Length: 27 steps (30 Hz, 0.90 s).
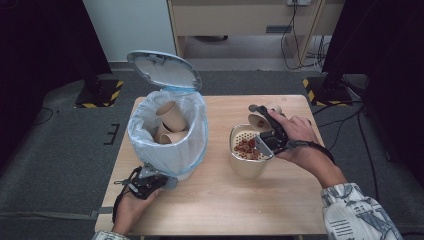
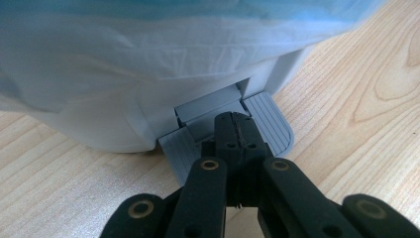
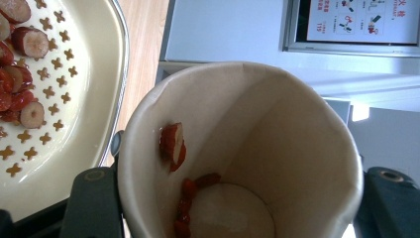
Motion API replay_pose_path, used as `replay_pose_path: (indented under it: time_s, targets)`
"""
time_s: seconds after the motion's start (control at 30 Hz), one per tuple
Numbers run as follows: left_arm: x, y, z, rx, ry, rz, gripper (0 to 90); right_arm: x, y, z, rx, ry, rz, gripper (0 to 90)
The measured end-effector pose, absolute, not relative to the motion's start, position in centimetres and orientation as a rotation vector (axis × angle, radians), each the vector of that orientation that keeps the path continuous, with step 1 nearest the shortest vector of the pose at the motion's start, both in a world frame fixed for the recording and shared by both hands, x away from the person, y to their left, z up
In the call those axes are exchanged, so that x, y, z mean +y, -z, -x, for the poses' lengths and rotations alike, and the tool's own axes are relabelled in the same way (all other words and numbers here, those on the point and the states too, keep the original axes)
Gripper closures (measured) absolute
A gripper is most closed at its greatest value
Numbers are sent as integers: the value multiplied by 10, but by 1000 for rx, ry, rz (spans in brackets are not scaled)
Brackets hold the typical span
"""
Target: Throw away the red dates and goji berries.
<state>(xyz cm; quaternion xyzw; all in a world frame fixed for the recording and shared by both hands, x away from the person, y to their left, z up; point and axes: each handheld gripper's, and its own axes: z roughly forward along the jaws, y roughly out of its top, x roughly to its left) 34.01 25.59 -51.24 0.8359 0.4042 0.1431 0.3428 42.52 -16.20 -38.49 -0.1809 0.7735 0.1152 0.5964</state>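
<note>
A white pedal bin (image 1: pixel 167 145) lined with a pale blue bag stands at the table's left with its lid (image 1: pixel 162 70) up and paper cups (image 1: pixel 172 117) inside. My left gripper (image 1: pixel 167 182) is shut, its tips (image 2: pixel 236 131) resting on the bin's grey pedal (image 2: pixel 270 121). My right gripper (image 1: pixel 265 112) is shut on a paper cup (image 1: pixel 257 121), tipped on its side over a cream container (image 1: pixel 247 167). The container's perforated strainer (image 3: pixel 84 84) holds several red date slices (image 1: pixel 246 146). A few date pieces (image 3: pixel 172 144) cling inside the cup (image 3: pixel 277 129), whose sides the fingers (image 3: pixel 94 203) clamp.
The wooden table (image 1: pixel 215 205) has bare room in front and between bin and container. On the floor beyond stand two bases with yellow-black stripes (image 1: pixel 100 95) (image 1: pixel 325 92). Dark curtains hang at both sides, with a cabinet and cables behind.
</note>
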Motion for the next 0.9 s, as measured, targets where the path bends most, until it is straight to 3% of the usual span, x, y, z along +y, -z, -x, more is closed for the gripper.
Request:
replay_pose_path:
  time_s: [0.9]
  targets:
    - [256,513,-340,1051,-370,-2171,900,-165,378,-439,1851,-469,244,328]
